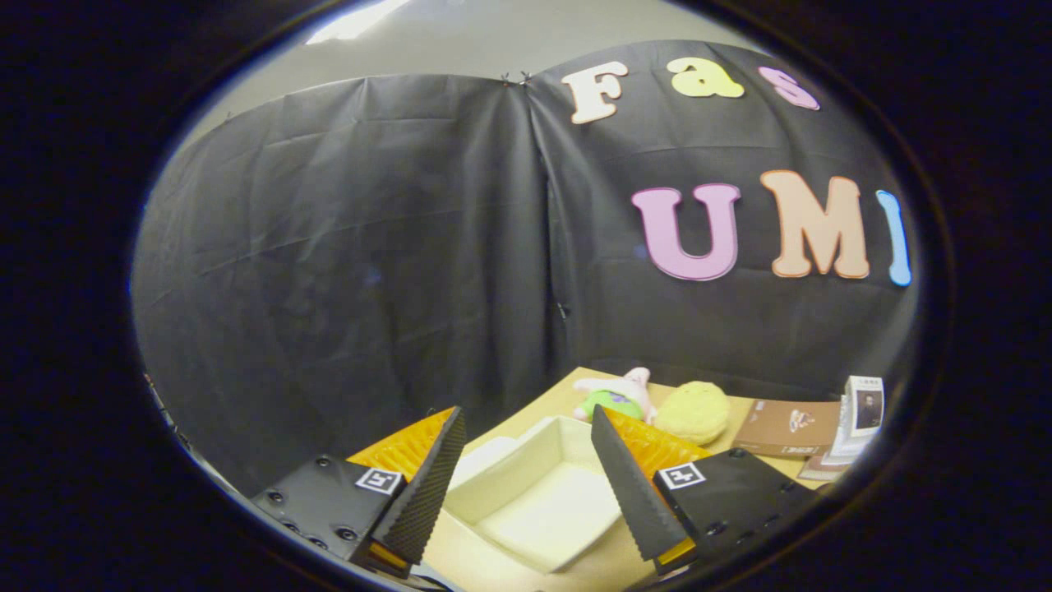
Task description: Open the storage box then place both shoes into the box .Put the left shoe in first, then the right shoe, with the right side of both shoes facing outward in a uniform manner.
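A white storage box (501,487) lies on the wooden table (538,411), seen between and just ahead of my fingers. Its inside is bare and its top is uncovered. My gripper (526,432) hovers above the box, open, with nothing between its fingers. The view tilts up toward the booth wall, so much of the table below is hidden.
Beyond the right finger lie a pink and green plush toy (618,396) and a round yellow plush (693,412). Further right sit a brown flat box (787,427) and a small white carton (863,407). The black cloth wall closes off the back.
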Demonstrator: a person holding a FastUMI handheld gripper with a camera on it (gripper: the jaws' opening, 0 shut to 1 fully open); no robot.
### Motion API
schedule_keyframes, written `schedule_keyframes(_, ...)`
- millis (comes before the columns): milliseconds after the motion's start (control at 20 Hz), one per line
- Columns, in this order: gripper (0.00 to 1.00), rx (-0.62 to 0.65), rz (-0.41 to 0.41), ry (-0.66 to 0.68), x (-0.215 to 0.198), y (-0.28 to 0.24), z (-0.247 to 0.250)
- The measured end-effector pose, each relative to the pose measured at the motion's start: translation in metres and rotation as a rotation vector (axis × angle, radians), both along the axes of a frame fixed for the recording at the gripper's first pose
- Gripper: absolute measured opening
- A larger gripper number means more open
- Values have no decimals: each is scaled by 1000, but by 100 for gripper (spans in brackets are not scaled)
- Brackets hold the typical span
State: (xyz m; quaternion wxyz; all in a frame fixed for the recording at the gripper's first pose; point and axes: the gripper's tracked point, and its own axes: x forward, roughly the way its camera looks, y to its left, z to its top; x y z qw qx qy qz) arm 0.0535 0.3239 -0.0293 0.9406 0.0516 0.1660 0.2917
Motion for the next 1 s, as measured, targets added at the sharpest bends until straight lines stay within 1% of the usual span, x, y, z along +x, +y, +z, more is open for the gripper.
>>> schedule_keyframes(350, 97, -33, -154, 6, 4, -95, -21)
schedule_keyframes(500, 97, -53, -207, 15, 4, -126, -32)
schedule_keyframes(750, 97, -112, -273, 34, 0, -175, -59)
schedule_keyframes(1000, 97, -167, -324, 111, -11, -217, -106)
